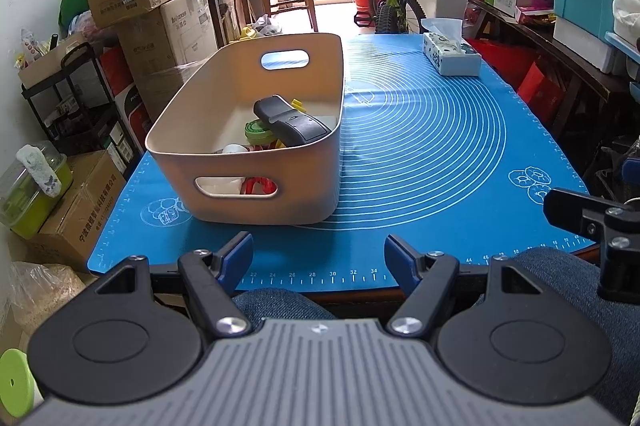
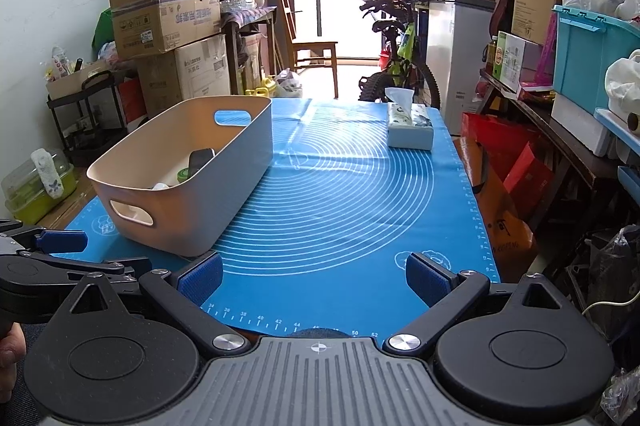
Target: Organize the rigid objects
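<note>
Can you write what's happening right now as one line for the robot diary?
left gripper: open, empty | right gripper: open, empty | bin: on blue mat, holds small items | tissue box: far right of mat

Table under blue mat (image 1: 420, 153); beige bin (image 1: 256, 185), tissue box (image 1: 452, 55) on it.

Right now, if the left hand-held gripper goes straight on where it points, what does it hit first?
Probably the beige bin: its near handle wall sits just ahead of the open left hand-held gripper, slightly left of centre. Only bare blue mat lies before it. Depth is uncertain.
</note>
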`<act>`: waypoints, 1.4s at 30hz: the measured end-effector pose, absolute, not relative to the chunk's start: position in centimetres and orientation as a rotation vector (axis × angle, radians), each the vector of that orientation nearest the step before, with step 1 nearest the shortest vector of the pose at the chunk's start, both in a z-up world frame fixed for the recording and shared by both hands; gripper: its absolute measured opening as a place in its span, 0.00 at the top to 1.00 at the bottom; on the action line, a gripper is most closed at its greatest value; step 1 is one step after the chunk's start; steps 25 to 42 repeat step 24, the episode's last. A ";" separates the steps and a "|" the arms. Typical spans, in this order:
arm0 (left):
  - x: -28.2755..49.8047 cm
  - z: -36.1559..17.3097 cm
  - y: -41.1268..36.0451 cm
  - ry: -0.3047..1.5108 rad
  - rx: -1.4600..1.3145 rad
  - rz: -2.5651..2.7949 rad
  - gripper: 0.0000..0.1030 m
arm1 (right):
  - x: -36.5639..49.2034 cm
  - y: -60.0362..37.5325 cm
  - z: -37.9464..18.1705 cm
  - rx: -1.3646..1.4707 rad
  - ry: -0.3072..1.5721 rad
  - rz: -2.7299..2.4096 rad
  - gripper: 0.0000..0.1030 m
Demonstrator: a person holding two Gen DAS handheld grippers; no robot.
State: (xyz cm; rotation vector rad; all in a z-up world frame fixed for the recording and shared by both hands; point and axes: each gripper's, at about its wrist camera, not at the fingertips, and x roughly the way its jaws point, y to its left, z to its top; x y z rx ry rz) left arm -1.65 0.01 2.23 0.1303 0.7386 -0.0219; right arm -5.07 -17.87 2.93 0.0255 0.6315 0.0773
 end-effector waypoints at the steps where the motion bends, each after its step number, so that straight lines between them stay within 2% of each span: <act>1: -1.7 2.2 0.0 0.739 0.130 -0.022 0.29 | -5.1 -17.9 2.9 0.026 0.632 0.077 0.05; 42: -1.7 2.2 0.0 0.740 0.130 -0.022 0.29 | -5.1 -17.7 2.6 0.037 0.639 0.065 0.05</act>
